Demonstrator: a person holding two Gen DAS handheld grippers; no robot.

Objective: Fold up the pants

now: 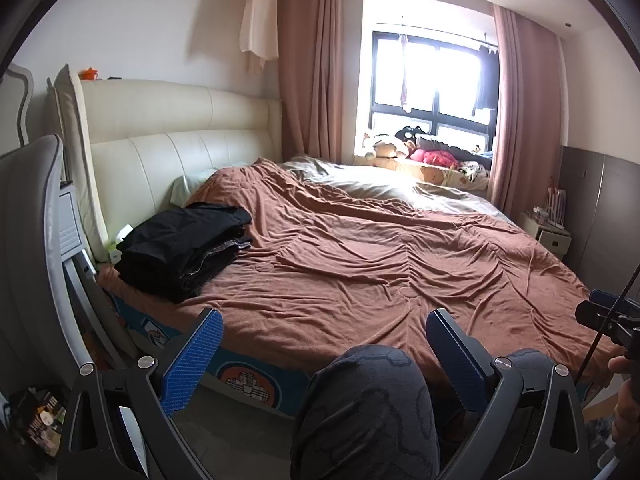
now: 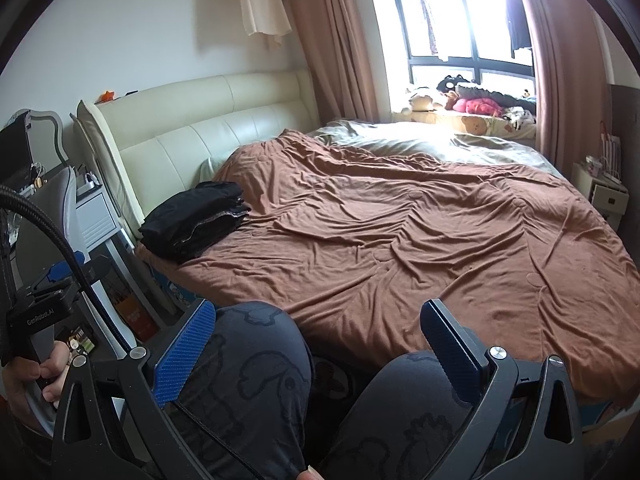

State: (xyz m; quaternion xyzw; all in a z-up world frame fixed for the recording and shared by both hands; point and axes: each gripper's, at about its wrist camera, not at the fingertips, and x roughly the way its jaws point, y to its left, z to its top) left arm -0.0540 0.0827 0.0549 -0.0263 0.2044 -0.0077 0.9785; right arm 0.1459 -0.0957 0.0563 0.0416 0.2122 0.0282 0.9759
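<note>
Dark folded pants (image 1: pixel 186 250) sit stacked at left of frame on the brown blanket (image 1: pixel 380 264). Left gripper (image 1: pixel 324 330) and right gripper (image 2: pixel 318 320) are spread, empty. The left gripper's body, at lower left of the right view, reads "GenRobot.AI".

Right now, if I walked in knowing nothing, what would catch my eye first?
Probably the big bed filling the room under a rumpled brown blanket, with a stack of dark pants near the cream headboard. Behind it, a bright window between pink curtains glows over soft toys on the sill. Up close, the left gripper and right gripper hang open and hold nothing, above the person's knees.
</note>
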